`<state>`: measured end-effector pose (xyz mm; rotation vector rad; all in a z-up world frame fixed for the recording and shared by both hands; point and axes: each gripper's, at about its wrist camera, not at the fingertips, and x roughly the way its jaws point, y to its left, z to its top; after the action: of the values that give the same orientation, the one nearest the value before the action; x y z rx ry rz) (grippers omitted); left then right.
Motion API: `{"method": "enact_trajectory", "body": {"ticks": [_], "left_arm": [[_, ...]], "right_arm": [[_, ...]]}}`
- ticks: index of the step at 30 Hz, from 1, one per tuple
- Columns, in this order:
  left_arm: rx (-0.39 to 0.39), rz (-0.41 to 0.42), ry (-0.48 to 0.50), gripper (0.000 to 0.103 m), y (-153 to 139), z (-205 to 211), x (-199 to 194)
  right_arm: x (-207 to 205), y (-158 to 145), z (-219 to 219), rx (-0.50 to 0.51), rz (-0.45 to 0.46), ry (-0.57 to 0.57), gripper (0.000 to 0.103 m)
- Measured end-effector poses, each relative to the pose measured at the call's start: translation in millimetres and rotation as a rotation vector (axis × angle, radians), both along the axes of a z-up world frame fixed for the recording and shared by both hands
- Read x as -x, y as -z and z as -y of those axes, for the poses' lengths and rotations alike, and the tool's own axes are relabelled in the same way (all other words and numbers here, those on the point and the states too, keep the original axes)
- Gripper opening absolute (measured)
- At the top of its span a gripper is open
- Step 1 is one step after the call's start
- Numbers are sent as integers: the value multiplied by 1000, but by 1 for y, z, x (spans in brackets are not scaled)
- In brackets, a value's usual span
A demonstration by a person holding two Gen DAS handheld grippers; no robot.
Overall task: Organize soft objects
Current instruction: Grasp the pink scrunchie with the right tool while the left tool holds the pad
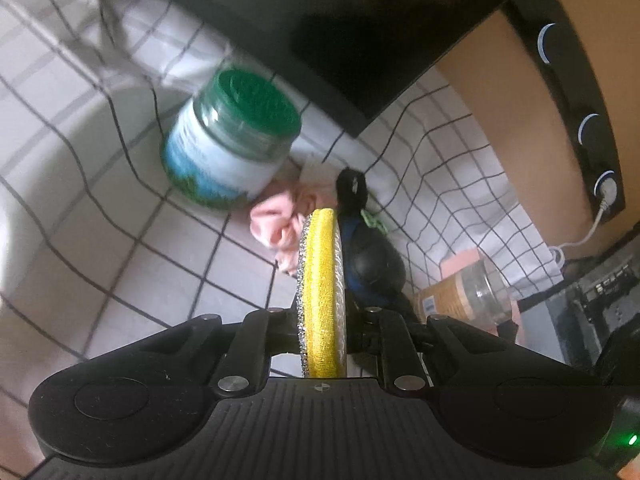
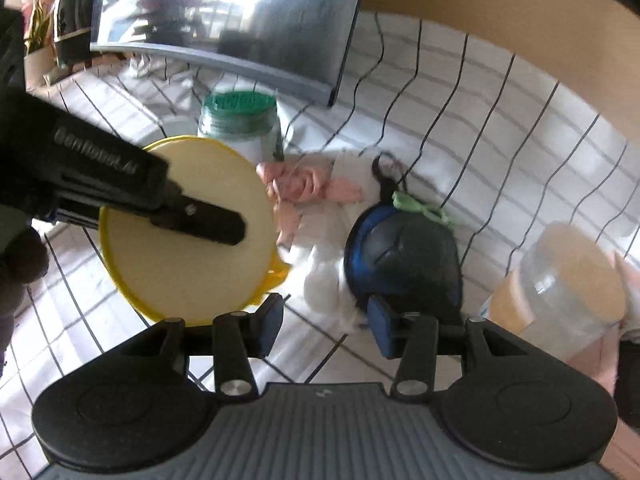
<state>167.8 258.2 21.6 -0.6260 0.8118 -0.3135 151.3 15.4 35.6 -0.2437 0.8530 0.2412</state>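
Note:
My left gripper [image 1: 320, 320] is shut on a round yellow sponge pad [image 1: 320, 288] held on edge above the checked cloth; in the right wrist view the pad [image 2: 188, 264] shows flat-faced with the left gripper's finger [image 2: 208, 224] across it. A pink cloth [image 1: 276, 224] lies crumpled beyond it, also in the right wrist view [image 2: 296, 184]. A black and blue pouch [image 2: 404, 256] with a green tie lies to the right, seen too in the left wrist view [image 1: 372, 260]. My right gripper [image 2: 324, 328] is open, just before the pouch and a white fluffy thing [image 2: 320, 280].
A green-lidded jar [image 1: 232, 148] stands behind the pink cloth, also in the right wrist view [image 2: 240, 120]. A clear jar [image 2: 560, 292] lies on its side at right. A dark monitor [image 2: 240, 12] stands at the back. A black power strip [image 1: 580, 120] lies far right.

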Motion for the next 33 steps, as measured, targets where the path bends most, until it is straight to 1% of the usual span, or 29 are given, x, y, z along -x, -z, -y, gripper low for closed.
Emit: {"method": "enact_trajectory", "body": {"ticks": [2,6,8,12,16,19,22,26,27,28,29,30,33], "left_arm": [[-21,23,-18,18,-7,-2,9],[-59,52,-50,18,-18,-12,29],[-72,51,-83,18,-22,-19,39],[-106,38,-150,18,-30,-40,61],[-140,38,-191,18,-36,-62,82],[-130,23,-219,18,-36,-77,93],[-123,22,-224,18,-36,-86,102],[-120,27,-203,18,-34,-87,109],[-121,24,-195,18,-32,-87,109],[-121,21,-191,18,-31,-86,109],[-120,18,-188,18,-31,-85,109],[-117,18,-183,18,-30,-84,109],[-108,20,-166,18,-31,-75,104]], "right_arm": [[2,-6,0,14,24,-13,48],[3,-11,-1,29,40,-33,48],[1,-12,-1,23,43,-37,49],[-11,-14,-5,0,44,-29,54],[-31,-12,-20,-31,29,-42,56],[-47,-7,-40,-14,32,-85,58],[-64,1,-58,15,24,-114,59],[-86,20,-73,80,-3,-105,59],[-89,22,-74,86,-11,-99,52],[-90,22,-74,90,-16,-90,43],[-91,20,-74,90,-25,-84,23],[-90,15,-72,83,-36,-81,18],[-71,-13,-60,42,5,-85,15]]}}
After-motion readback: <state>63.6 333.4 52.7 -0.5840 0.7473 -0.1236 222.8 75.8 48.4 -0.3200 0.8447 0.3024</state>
